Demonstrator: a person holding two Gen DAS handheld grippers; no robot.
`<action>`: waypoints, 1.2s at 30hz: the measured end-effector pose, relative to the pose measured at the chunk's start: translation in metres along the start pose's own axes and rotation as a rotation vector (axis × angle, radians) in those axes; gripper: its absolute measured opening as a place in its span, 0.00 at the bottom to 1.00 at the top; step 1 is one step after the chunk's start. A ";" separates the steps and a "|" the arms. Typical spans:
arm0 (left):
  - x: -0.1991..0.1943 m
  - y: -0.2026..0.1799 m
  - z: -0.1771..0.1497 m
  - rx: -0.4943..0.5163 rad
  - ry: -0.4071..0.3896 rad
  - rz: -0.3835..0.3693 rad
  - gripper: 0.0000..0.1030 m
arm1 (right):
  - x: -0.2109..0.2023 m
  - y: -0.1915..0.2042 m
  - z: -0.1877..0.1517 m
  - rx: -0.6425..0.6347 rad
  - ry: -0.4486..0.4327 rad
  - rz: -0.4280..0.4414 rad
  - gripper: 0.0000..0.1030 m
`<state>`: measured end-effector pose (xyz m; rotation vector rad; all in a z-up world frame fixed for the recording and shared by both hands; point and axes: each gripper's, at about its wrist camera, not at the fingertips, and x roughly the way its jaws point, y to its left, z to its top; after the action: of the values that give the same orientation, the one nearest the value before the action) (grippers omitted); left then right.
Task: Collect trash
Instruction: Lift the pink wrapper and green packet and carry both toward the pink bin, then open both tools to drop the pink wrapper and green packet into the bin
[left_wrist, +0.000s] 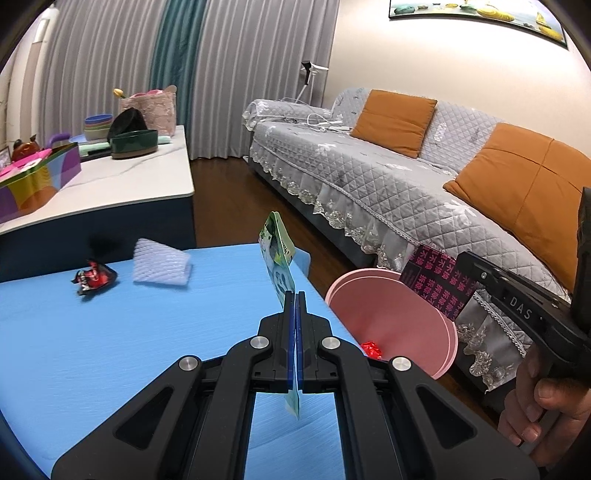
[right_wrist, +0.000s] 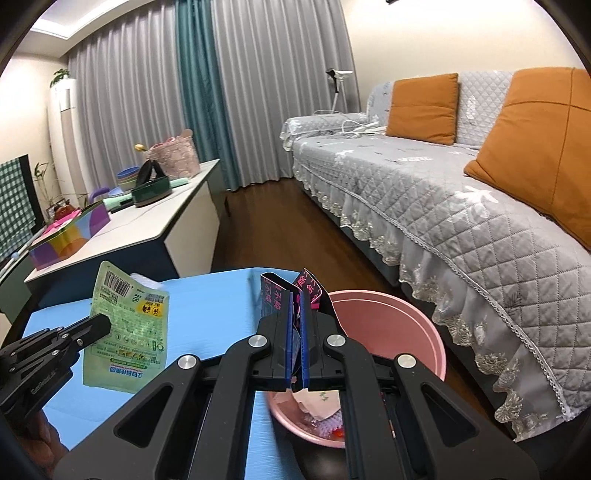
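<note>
right gripper (right_wrist: 295, 332) fingers clamped on black wrapper (right_wrist: 275, 295), bin (right_wrist: 424, 332) just ahead-right | left gripper (left_wrist: 295, 317) clamped on green pouch (left_wrist: 277, 258), farther, over blue surface (left_wrist: 110, 350)

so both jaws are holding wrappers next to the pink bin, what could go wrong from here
1. The green pouch in the left gripper is above the blue table, not the pink bin; released now, it would likely miss.
2. The black and pink wrapper in the right gripper sits near the bin's rim, so it could fall outside.
3. The red wrapper and white foam net could be overlooked.
</note>
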<state>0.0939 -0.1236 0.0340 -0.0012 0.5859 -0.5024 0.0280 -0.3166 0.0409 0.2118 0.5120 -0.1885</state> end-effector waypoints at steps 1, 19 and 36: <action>0.002 -0.002 0.000 0.002 0.002 -0.004 0.00 | 0.002 -0.003 0.000 0.005 0.002 -0.006 0.04; 0.038 -0.043 0.011 0.069 0.022 -0.088 0.00 | 0.027 -0.053 0.008 0.064 -0.019 -0.134 0.04; 0.092 -0.093 0.026 0.135 0.057 -0.163 0.00 | 0.045 -0.082 0.003 0.091 0.015 -0.189 0.04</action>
<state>0.1310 -0.2508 0.0200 0.0942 0.6100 -0.7019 0.0488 -0.4019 0.0081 0.2537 0.5392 -0.3949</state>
